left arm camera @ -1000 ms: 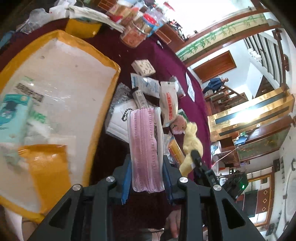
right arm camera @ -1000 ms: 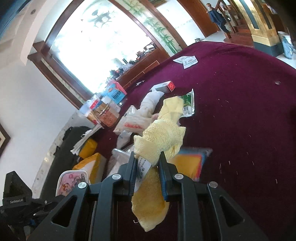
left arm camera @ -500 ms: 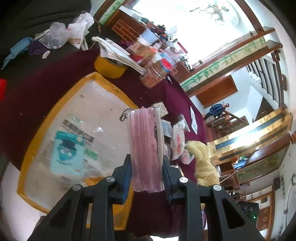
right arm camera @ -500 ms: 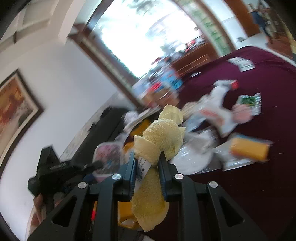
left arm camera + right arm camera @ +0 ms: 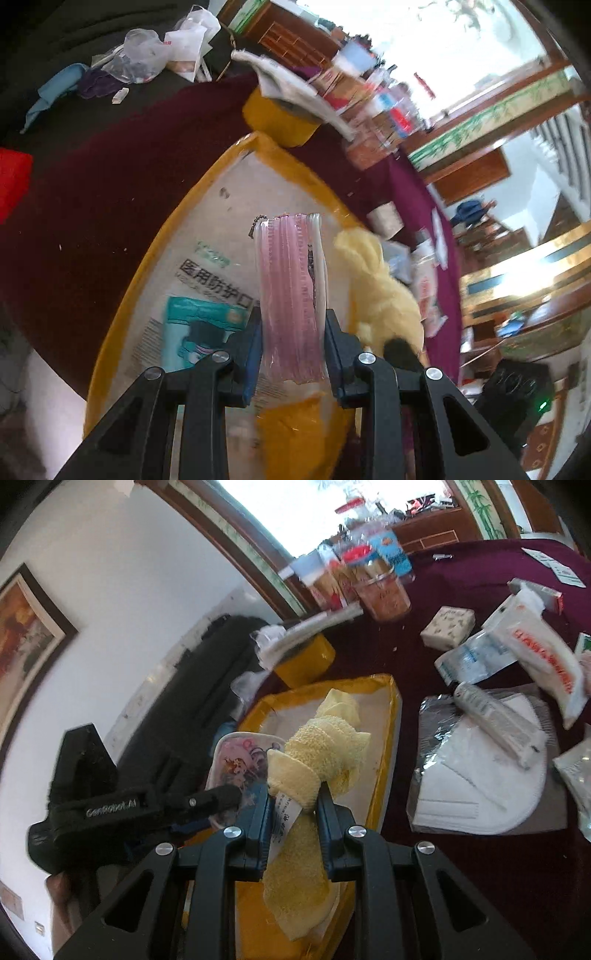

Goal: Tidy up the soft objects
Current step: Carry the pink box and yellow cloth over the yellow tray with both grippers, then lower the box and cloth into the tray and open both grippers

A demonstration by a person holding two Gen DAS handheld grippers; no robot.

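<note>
My left gripper [image 5: 291, 354] is shut on a pink ribbed pouch [image 5: 290, 291] with a bead chain, held over the yellow-rimmed tray [image 5: 155, 243]. My right gripper [image 5: 293, 819] is shut on a yellow plush toy [image 5: 325, 746] with a white tag, also above the tray [image 5: 391, 716]. The plush shows in the left wrist view [image 5: 380, 291] just right of the pouch. The pouch's printed face [image 5: 240, 757] and the left gripper's body [image 5: 110, 808] show in the right wrist view. A teal mask packet [image 5: 199, 332] lies in the tray.
On the maroon tablecloth [image 5: 480, 886] right of the tray lie white masks [image 5: 476, 775], a tube [image 5: 498, 720], sachets [image 5: 535, 657] and a small box [image 5: 448, 626]. A yellow container [image 5: 280, 118] and jars [image 5: 380, 590] stand behind the tray.
Both grippers have swung over the tray with their loads. The plush has come close beside the pouch.
</note>
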